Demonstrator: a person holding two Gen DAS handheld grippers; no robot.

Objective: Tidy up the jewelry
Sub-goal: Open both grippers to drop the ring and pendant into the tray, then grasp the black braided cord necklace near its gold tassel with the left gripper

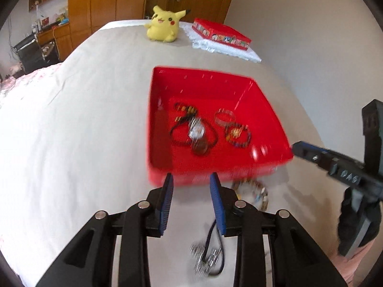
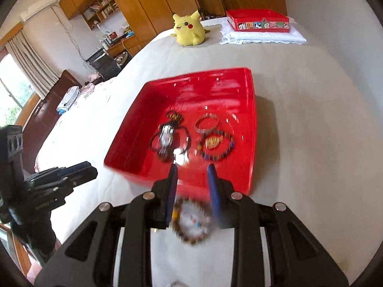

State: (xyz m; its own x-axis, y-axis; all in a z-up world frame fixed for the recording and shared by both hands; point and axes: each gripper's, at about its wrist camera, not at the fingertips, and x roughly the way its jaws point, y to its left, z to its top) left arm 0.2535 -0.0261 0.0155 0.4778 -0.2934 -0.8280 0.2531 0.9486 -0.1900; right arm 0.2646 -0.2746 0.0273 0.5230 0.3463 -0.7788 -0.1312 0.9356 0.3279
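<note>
A red plastic bin [image 1: 270, 129] [image 2: 251, 124] sits on the beige bedsheet and holds several pieces: a watch [image 1: 196, 129] [image 2: 166, 138], black cord bracelets, a silver bangle [image 1: 224, 117] [image 2: 207, 122] and a dark beaded bracelet [image 1: 237, 135] [image 2: 215, 147]. My left gripper [image 1: 191, 181] is open and empty just before the bin's near wall. A black cord necklace with a metal pendant [image 1: 208, 256] lies on the sheet below it. My right gripper [image 2: 192, 171] is open above a brown beaded bracelet [image 2: 191, 222] [image 1: 253, 195] lying in front of the bin. The right gripper also shows in the left wrist view [image 1: 296, 148].
A yellow Pikachu plush [image 1: 164, 24] [image 2: 189, 30] and a red printed box [image 1: 220, 32] [image 2: 258, 21] on a folded white cloth [image 2: 263, 37] stand at the far end of the bed. Wooden wardrobes and a desk are beyond.
</note>
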